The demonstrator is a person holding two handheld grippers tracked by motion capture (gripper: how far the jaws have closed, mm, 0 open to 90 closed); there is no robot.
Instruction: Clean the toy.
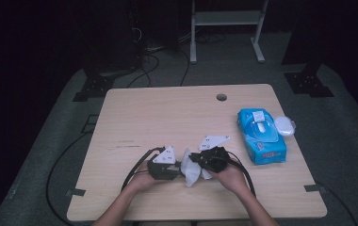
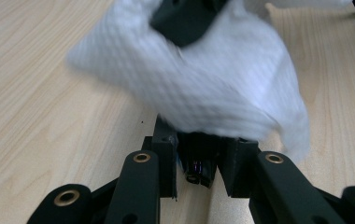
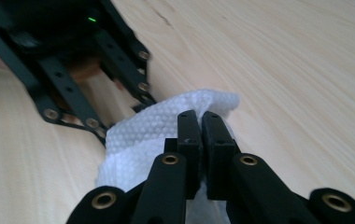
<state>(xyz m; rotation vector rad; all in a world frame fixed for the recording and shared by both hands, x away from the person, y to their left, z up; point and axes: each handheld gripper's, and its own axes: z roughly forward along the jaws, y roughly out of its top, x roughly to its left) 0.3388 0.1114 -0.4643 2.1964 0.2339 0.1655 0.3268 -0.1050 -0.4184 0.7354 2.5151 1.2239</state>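
Here both hand-held grippers, left [image 1: 176, 170] and right [image 1: 197, 159], are clenched on one white wet wipe [image 1: 190, 172] held just above the table [image 1: 167, 113] near its front edge; best to keep both grips firm and draw apart evenly so it spreads without tearing.

This looks like a lab or recording room, not a home. A plain wooden table [image 1: 167, 113] with a cable hole [image 1: 221, 97] stands on grey floor covering, with black surroundings at the frame's edges. Cables [image 1: 146, 61] run over the floor at upper centre, a white metal frame [image 1: 226, 19] stands at top, and black stand feet [image 1: 307, 82] flank the table.
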